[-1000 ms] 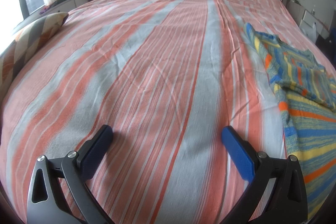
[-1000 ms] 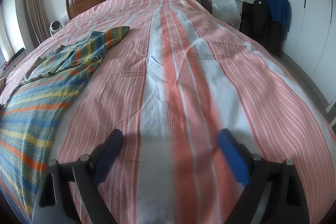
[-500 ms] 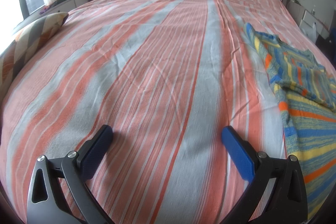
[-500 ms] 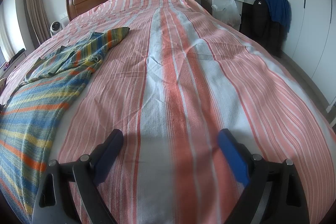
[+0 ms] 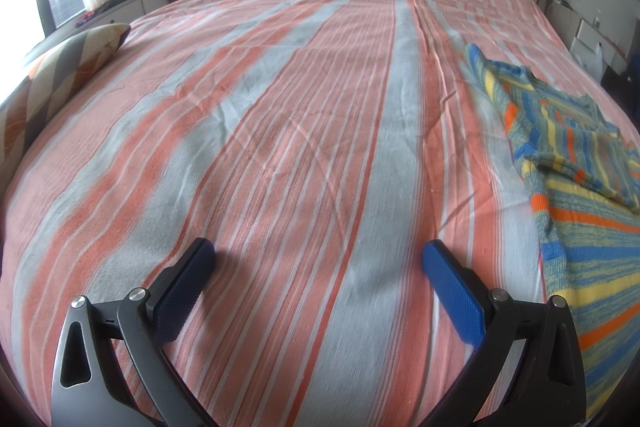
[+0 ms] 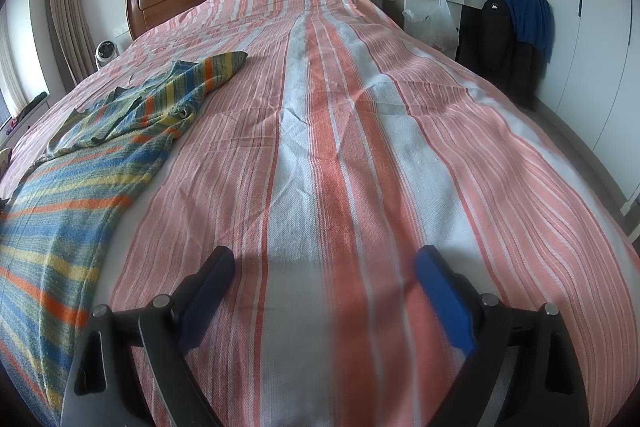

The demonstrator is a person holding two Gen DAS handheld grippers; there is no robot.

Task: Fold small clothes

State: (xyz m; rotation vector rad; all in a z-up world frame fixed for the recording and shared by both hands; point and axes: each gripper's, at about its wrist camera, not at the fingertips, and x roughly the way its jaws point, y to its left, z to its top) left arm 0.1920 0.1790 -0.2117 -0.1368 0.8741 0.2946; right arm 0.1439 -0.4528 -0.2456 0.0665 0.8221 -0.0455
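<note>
We judge the striped sweater (image 6: 80, 163) soft, light and floppy; we should pinch its hem corners, as both the left gripper (image 5: 318, 255) and the right gripper (image 6: 324, 259) stand wide apart and empty over the bed sheet (image 5: 280, 107)

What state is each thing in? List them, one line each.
striped garment: lying on the bedspread, partly spread, top crumpled, not yet folded.
left gripper: open, nothing between its jaws.
right gripper: open, nothing between its jaws.
bedspread: laid over the bed, lightly wrinkled.
blue jacket: draped over dark clothing by the wall.
</note>
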